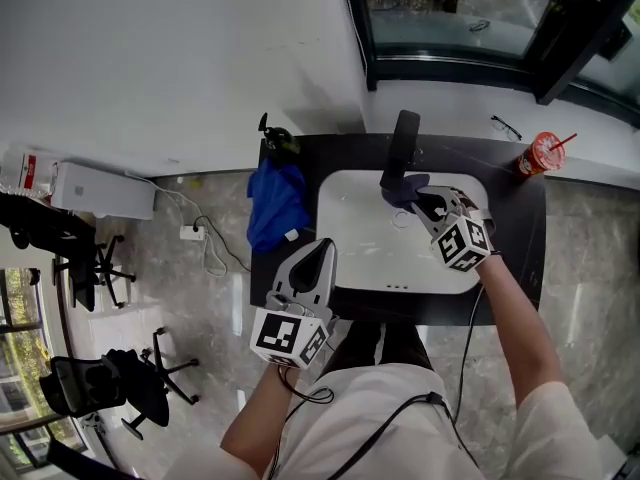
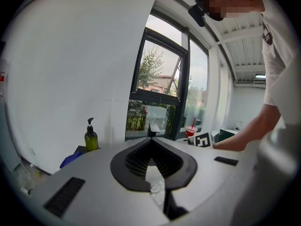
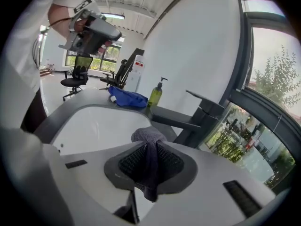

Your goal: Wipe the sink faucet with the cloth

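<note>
Grey for the cloth: clamping it in the right gripper, squeezing it between both pads, leaving a wad bunching past the tips and a tail hanging back toward the near side. Holding that wad right at the spout end of the black faucet, over the far part of the white sink; not managing to tell touching from just beside in either view. Seeing, in the right gripper view, the flat spout reaching across just beyond the cloth. Holding the left gripper by the near left rim of the sink, well apart from the faucet, pointing toward the far side, pressing its jaws together on nothing. Noting on the dark counter: blue fabric bundle left of the sink, green soap bottle at the far left corner just beyond that bundle, red cup with a straw at the far right corner. Spotting glasses on the white sill beyond the counter, far right, near the cup. Spotting office chairs off to the left, well apart from the counter
</note>
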